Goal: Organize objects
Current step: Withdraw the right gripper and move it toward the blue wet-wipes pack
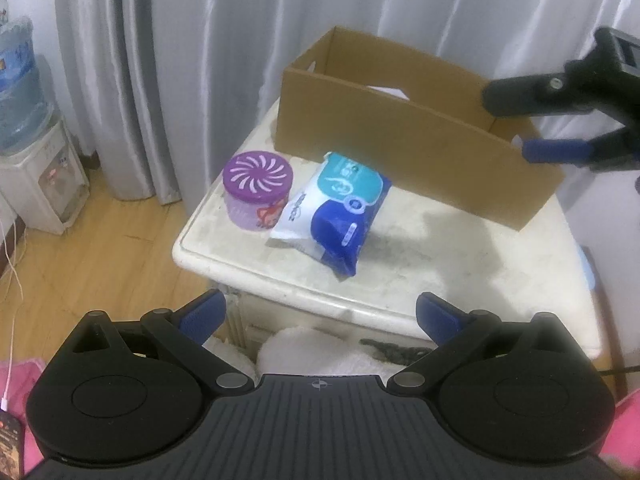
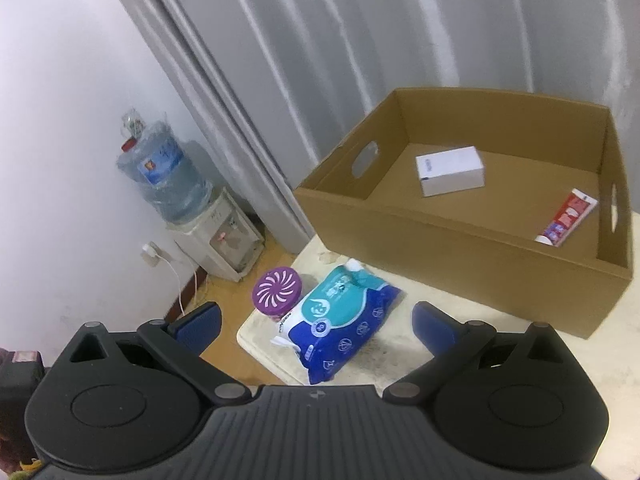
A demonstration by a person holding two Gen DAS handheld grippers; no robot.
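A blue and teal wipes pack lies on the small white table, beside a purple air-freshener tub at the table's left corner. Behind them stands an open cardboard box; inside it lie a white carton and a red toothpaste tube. My left gripper hangs open in front of the table, short of the pack. My right gripper is open above the table, the pack showing between its fingers but well below them.
A water dispenser with a blue bottle stands on the wooden floor at left, with a white cable near it. Grey curtains hang behind the table. White towelling sits under the table front. Pink fabric lies at lower left.
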